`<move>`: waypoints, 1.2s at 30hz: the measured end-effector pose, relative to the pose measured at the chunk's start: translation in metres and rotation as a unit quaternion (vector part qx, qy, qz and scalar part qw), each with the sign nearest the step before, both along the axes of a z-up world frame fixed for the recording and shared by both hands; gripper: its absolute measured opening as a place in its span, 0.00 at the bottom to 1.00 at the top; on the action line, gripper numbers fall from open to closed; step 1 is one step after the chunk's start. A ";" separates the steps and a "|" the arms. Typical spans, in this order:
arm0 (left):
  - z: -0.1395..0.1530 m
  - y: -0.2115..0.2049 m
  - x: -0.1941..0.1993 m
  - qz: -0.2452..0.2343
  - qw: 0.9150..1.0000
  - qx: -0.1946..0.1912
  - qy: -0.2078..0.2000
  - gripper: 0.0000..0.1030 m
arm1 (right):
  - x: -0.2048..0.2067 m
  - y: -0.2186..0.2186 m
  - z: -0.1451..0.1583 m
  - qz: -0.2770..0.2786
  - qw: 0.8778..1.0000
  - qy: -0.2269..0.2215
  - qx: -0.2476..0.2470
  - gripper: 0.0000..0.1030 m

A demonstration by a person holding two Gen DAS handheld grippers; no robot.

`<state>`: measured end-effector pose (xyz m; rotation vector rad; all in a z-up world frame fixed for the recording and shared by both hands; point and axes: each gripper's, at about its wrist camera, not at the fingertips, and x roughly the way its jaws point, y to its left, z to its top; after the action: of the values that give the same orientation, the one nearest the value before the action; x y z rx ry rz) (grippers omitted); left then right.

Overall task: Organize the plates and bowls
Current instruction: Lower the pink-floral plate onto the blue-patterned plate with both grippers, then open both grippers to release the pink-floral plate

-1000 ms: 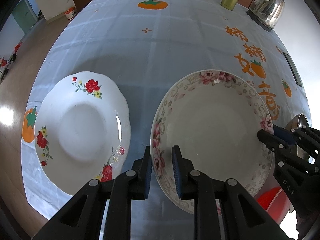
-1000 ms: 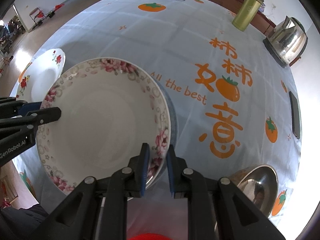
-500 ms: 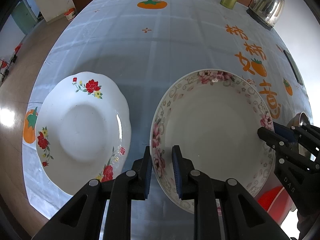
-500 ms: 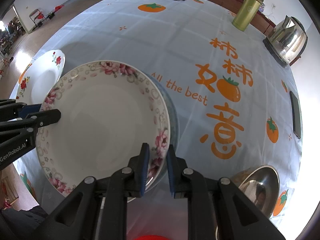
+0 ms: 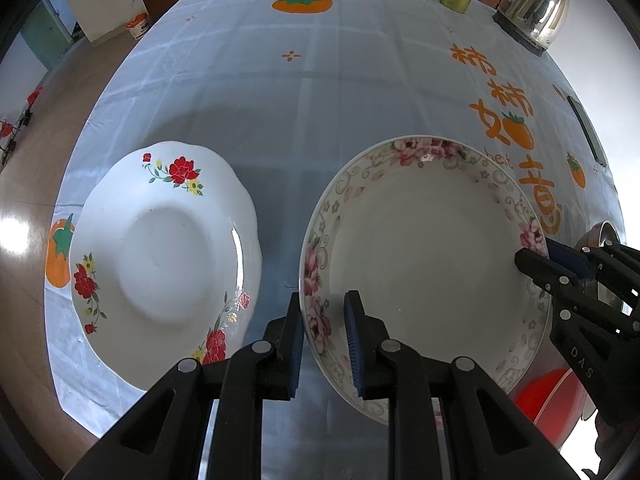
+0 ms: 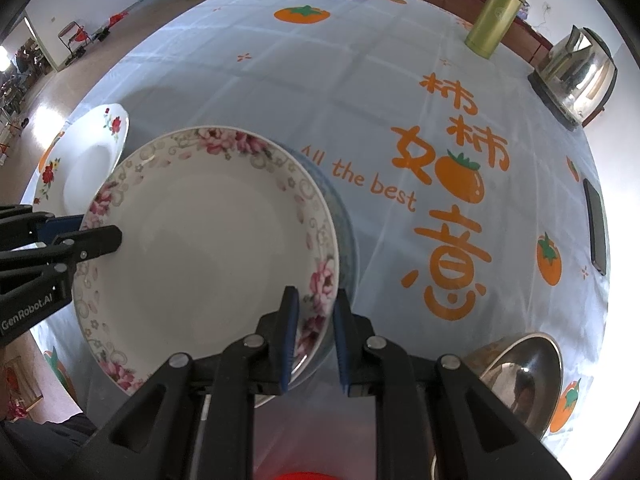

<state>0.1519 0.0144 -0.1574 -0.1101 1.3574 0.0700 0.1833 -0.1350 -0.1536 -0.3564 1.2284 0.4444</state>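
Our left gripper point(image 5: 324, 338) is matte black plastic: two angular, ribbed arms with triangular cut-outs, each carrying round silver screw heads. The inner faces of its jaws wear ridged blue pads point(image 5: 353, 344). From the other camera its side shows white lettering, "GenRobot.AI". Our right gripper point(image 6: 314, 338) is built the same way, black with silver screws and blue pads point(image 6: 289, 336), and its body reads "DAS" in pale letters when seen from the left camera. No skin or sleeve shows clearly.
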 end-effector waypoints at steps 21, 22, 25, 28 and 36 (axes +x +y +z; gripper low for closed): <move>-0.001 0.001 0.001 -0.003 1.000 -0.004 0.003 0.21 | 0.002 -0.001 0.000 -0.003 1.000 0.001 0.005 0.15; -0.001 0.001 0.001 -0.003 1.000 -0.005 0.003 0.21 | 0.002 -0.001 0.000 -0.003 1.000 0.000 0.006 0.15; -0.001 -0.001 0.002 -0.006 1.000 -0.003 0.005 0.22 | 0.002 -0.001 0.000 -0.007 1.000 -0.003 0.009 0.15; -0.001 -0.003 0.003 -0.010 1.000 -0.002 0.008 0.25 | 0.003 -0.003 0.001 -0.015 1.000 -0.006 0.017 0.15; 0.008 -0.007 0.001 -0.024 1.000 -0.005 -0.007 0.42 | 0.006 -0.005 0.006 -0.024 0.999 -0.027 0.009 0.33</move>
<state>0.1526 0.0076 -0.1492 -0.0866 1.3451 0.0228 0.1898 -0.1397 -0.1480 -0.3220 1.1777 0.4018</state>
